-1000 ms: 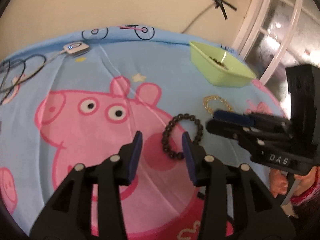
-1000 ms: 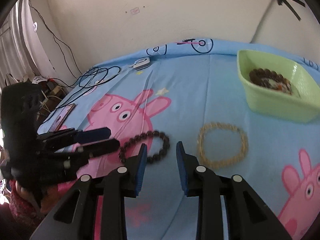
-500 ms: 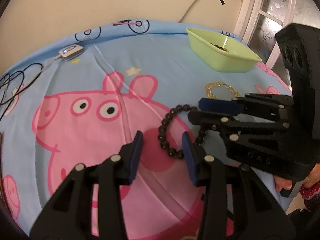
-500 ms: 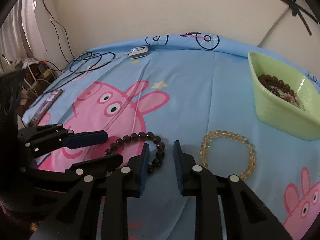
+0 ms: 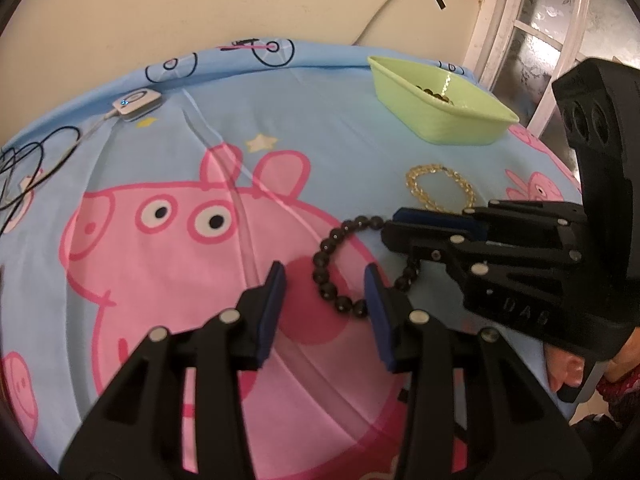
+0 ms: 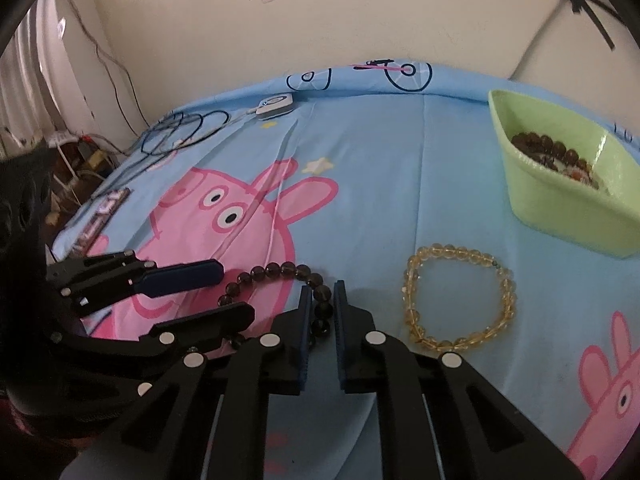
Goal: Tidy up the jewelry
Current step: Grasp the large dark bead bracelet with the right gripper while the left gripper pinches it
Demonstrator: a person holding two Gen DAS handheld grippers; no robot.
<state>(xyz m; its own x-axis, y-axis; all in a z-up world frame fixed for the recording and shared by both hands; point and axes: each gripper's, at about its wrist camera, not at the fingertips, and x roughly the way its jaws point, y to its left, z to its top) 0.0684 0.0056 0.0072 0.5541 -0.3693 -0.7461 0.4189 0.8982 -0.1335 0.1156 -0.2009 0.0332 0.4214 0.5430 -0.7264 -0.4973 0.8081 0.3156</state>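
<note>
A dark bead bracelet [image 5: 325, 261] lies on the Peppa Pig sheet; it also shows in the right wrist view [image 6: 280, 270]. My right gripper [image 6: 321, 304] has its jaws nearly closed around the bracelet's right side, beads between the pads. My left gripper [image 5: 325, 282] is open, straddling the bracelet's near left part, not gripping. A yellow bead bracelet [image 6: 460, 296] lies flat to the right, also seen in the left wrist view [image 5: 440, 184]. A green tray [image 6: 560, 208] holding several bracelets stands at the far right, also in the left wrist view [image 5: 448, 120].
A white charger puck [image 6: 276, 106] with coiled black cables [image 6: 188, 132] lies at the far left of the bed. A phone [image 6: 102, 216] lies at the left edge. A wall runs behind the bed, a window to the right [image 5: 560, 20].
My right gripper has dropped onto the dark bracelet and narrowed its jaws around the beads. My left gripper has come closer to the bracelet and stays open.
</note>
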